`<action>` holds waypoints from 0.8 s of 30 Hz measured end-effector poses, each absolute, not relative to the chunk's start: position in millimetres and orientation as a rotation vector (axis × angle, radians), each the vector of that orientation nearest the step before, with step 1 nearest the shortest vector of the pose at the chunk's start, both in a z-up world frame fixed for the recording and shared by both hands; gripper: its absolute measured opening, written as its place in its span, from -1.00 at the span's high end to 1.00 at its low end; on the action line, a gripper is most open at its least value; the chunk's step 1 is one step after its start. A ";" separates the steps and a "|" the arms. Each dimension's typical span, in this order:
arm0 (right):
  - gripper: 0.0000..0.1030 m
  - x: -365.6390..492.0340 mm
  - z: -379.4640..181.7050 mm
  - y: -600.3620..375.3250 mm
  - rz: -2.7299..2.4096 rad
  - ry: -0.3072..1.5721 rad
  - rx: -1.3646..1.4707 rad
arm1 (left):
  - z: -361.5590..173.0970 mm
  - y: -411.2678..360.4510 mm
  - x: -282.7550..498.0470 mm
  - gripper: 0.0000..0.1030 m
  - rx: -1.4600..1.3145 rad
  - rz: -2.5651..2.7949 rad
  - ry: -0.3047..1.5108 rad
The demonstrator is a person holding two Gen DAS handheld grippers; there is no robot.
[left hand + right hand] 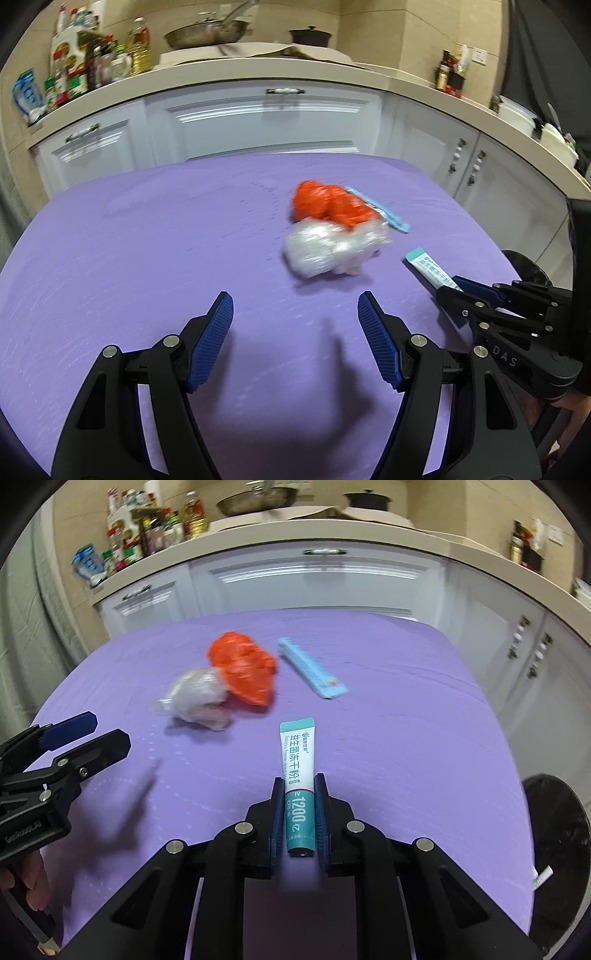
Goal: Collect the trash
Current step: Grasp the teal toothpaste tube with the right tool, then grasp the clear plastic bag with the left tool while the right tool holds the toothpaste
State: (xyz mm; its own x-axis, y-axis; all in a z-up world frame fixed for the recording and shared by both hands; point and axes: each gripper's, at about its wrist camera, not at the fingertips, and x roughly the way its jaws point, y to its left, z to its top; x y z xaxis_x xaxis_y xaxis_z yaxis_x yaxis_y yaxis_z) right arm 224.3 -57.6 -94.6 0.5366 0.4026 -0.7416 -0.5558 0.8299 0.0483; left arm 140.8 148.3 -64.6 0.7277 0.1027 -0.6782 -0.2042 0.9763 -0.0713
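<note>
1. My right gripper (300,812) tilts down over the bench, jaws clamped on a teal sachet (297,771) pointing to twelve o'clock.
2. My left gripper (295,339) tilts down too, jaws wide, nothing between them.
3. At one o'clock from my left jaws lie an orange wrapper (327,205) and a clear crumpled bag (325,251), touching; a light-blue packet (314,668) lies beside them.
4. The purple cloth (147,240) covers the bench; white cabinets (258,122) stand behind, bottles (88,62) at eleven o'clock.
</note>
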 end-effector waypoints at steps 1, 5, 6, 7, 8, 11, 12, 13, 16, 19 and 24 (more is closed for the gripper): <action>0.68 225.8 -93.7 -64.3 0.563 0.823 -0.193 | -64.4 143.9 145.4 -0.33 -0.137 0.165 0.736; 0.68 231.8 -90.9 -85.4 0.527 0.811 -0.160 | -65.0 128.7 161.9 -0.33 -0.113 0.150 0.741; 0.68 233.3 -90.1 -89.2 0.519 0.808 -0.153 | -65.5 125.0 166.9 -0.33 -0.102 0.150 0.743; 0.68 235.2 -89.6 -92.6 0.514 0.805 -0.148 | -66.0 121.9 171.8 -0.33 -0.093 0.150 0.745; 0.68 237.3 -89.2 -97.0 0.508 0.802 -0.141 | -66.5 119.1 176.6 -0.33 -0.085 0.150 0.746; 0.68 241.3 -88.1 -105.7 0.502 0.795 -0.126 | -66.6 113.5 188.5 -0.33 -0.064 0.157 0.746; 0.68 242.6 -88.1 -107.4 0.502 0.794 -0.121 | -66.8 112.6 191.5 -0.33 -0.058 0.160 0.745; 0.68 244.5 -87.9 -108.6 0.503 0.793 -0.116 | -67.5 111.9 194.6 -0.33 -0.053 0.164 0.746; 0.68 247.1 -87.9 -111.6 0.510 0.790 -0.109 | -71.5 113.0 203.5 -0.33 -0.049 0.172 0.759; 0.68 248.3 -88.7 -111.9 0.520 0.789 -0.104 | -76.4 115.5 206.9 -0.19 -0.038 0.182 0.772; 0.68 248.2 -90.6 -113.1 0.526 0.792 -0.101 | -77.6 115.1 202.4 0.30 0.010 0.204 0.758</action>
State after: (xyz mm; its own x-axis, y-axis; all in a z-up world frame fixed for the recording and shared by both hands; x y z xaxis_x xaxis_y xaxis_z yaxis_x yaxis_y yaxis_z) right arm 248.2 -113.1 -90.6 0.5809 0.4127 -0.7016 -0.4866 0.8670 0.1071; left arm 202.4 115.1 -77.6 0.7077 0.1869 -0.6814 -0.1800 0.9802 0.0819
